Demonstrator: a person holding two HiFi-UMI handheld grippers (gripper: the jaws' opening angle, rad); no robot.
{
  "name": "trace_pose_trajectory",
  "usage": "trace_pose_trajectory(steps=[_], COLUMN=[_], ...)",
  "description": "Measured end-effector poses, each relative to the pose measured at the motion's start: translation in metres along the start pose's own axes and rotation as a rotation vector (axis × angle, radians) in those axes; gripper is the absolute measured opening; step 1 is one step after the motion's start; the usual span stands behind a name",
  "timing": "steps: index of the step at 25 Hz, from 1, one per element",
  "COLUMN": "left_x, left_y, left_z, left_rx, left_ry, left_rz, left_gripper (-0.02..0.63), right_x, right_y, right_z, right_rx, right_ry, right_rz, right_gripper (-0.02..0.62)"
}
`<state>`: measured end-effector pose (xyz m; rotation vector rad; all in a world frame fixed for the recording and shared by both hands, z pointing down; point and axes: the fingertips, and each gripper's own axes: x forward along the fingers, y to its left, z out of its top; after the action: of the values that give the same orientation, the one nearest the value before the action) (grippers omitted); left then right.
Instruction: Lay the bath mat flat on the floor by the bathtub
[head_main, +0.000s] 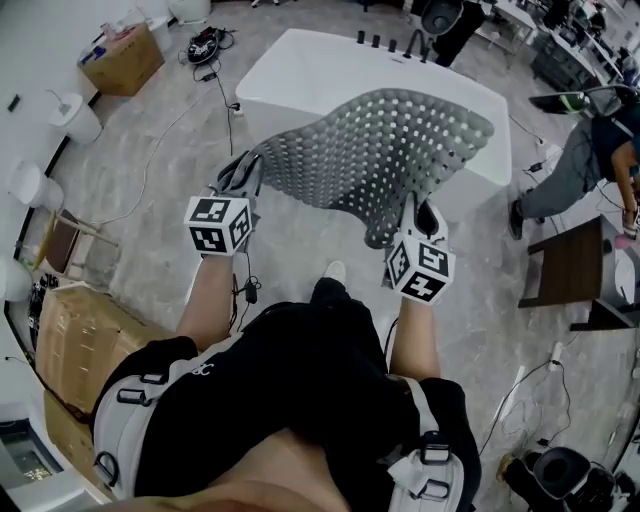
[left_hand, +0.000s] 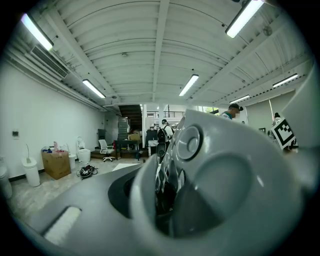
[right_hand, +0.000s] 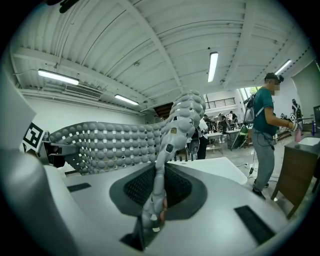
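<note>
1. We hold the mat (head_main: 380, 160) up in the air, spread between our two grippers. It sags above the floor (head_main: 150, 220), on the near side of the tub (head_main: 300, 75).
2. Our left gripper (head_main: 240, 172) has its jaws pinching the mat's left edge. In the left gripper view the grey sheet bulges up close and fills most of the frame.
3. Our right gripper (head_main: 420, 215) has its jaws pressed on the mat's near right corner. In the right gripper view a thin edge rises from between them, and the sheet stretches off toward the left.
4. The white tub lies just beyond the mat, with dark taps on its far rim.
5. A box (head_main: 125, 55) sits far left by the wall. A person (head_main: 590, 160) stands to the right of the tub.
</note>
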<state>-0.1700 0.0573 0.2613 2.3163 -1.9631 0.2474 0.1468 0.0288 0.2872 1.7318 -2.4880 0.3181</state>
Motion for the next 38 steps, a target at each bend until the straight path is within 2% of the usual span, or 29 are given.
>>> trace_pose_trajectory(steps=[9, 15, 19, 30, 38], left_x=[0.132, 0.196, 0.221, 0.267, 0.282], left_y=[0.032, 0.045, 0.048, 0.060, 0.072], left_z=[0.021, 0.010, -0.010, -0.046, -0.122], left_rx=[0.003, -0.039, -0.067, -0.045, -0.065], left_ry=[0.058, 0.122, 0.185, 0.313, 0.509], left_rz=[0.000, 0.024, 0.003, -0.078, -0.166], left_gripper=[0.087, 0.092, 0.092, 0.094, 0.097], right_x=[0.122, 0.180, 0.204, 0.229, 0.232], right_y=[-0.043, -0.073, -0.079, -0.082, -0.073], right_z=[0.025, 0.023, 0.010, -0.026, -0.087], right_rx=[0.016, 0.020, 0.032, 0.086, 0.134], right_ry=[0.060, 0.113, 0.155, 0.231, 0.350], right_rz=[0.008, 0.016, 0.008, -0.073, -0.130], right_gripper=[0.038, 0.038, 0.038, 0.038, 0.038])
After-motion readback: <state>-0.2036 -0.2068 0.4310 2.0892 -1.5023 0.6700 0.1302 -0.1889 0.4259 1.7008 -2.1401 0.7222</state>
